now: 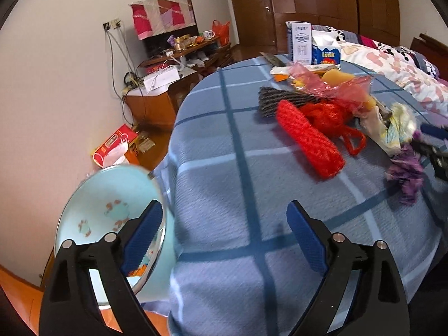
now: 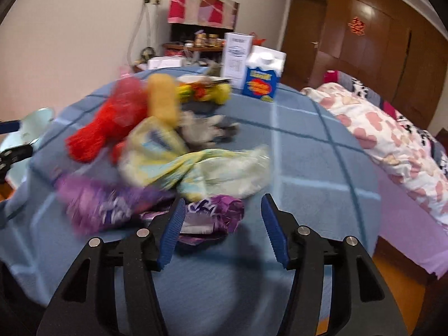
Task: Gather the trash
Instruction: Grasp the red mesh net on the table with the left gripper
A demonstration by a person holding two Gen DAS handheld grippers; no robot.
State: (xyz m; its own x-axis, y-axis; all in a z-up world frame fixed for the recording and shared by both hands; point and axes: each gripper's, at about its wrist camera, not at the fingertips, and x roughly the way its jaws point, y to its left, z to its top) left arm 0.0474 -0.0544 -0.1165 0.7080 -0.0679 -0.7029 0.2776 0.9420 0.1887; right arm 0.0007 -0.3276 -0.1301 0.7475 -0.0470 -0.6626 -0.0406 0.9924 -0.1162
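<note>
A pile of trash lies on the blue checked tablecloth (image 1: pixel 224 145): a red mesh net (image 1: pixel 308 140), a red plastic bag (image 1: pixel 327 114), a pale yellow wrapper (image 2: pixel 212 170) and a purple wrapper (image 2: pixel 215 212). My left gripper (image 1: pixel 224 205) stands open above the near left part of the table, with nothing between its fingers. Beside its left finger, past the table edge, is a light blue basin (image 1: pixel 106 212). My right gripper (image 2: pixel 223 200) is open at the near side of the pile. The purple wrapper lies between its fingers, and the pads do not press on it.
A blue milk carton (image 2: pixel 260 84) and a tall white box (image 2: pixel 236 58) stand at the table's far side. A bed with a patterned quilt (image 2: pixel 392 140) runs along the right. A cluttered wooden cabinet (image 1: pixel 173 84) and a red box (image 1: pixel 114 145) on the floor are at the left wall.
</note>
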